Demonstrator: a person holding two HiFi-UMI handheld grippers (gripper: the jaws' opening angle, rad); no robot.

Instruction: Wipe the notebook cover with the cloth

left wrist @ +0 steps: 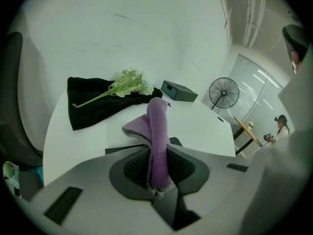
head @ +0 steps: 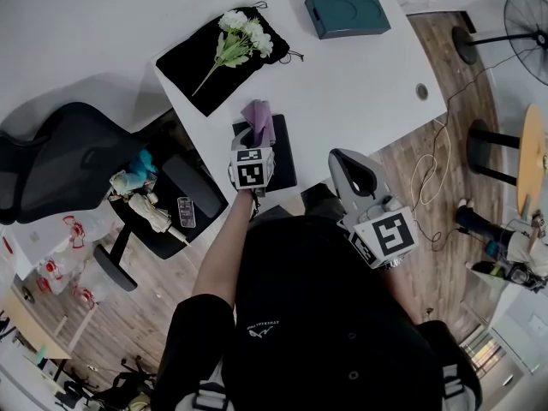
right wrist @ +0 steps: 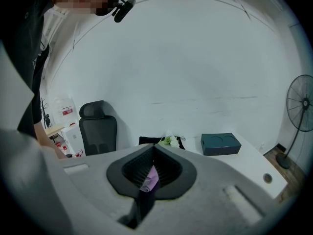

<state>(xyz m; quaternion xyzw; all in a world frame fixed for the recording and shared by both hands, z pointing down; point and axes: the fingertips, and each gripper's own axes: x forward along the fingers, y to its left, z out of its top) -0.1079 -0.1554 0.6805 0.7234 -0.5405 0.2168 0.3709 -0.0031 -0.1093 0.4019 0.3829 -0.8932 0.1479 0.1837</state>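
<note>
Purple and fleecy, the cloth (head: 259, 120) (left wrist: 157, 141) stood pinched between the jaws of the left gripper (head: 255, 137) (left wrist: 157, 153), which were clamped tight on its folded middle. Its free end stuck out past the jaw tips and flopped over to one side. The left gripper hung over the far end of the notebook (head: 282, 157) (left wrist: 122, 150), a black-covered book that lay flat and closed at the near edge of the white worktop (head: 360, 84). No view showed whether the cloth touched the cover.

The right gripper (head: 345, 155) (right wrist: 154, 148) was held off to the right of the notebook, near the worktop's front edge and close to the person's body. Its jaws were drawn together and gripped nothing. In the right gripper view a sliver of the cloth (right wrist: 149, 181) showed beyond them.

Farther back on the worktop a black pouch (head: 201, 58) (left wrist: 93, 106) lay spread out, with a spray of white artificial flowers (head: 240, 37) (left wrist: 129, 82) (right wrist: 170, 141) resting on top of it. A dark teal box (head: 347, 13) (left wrist: 179, 90) (right wrist: 220, 143) sat well apart from them, near the far right corner. A round cable port (head: 421, 92) (right wrist: 267, 178) was set into the worktop near its right edge.

A black office chair (head: 77, 157) (right wrist: 98, 126) stood to the left of the worktop, with small odds and ends heaped on its seat. A pedestal fan (head: 527, 24) (left wrist: 224, 93) (right wrist: 303, 104) stood on the wooden floor to the right.
</note>
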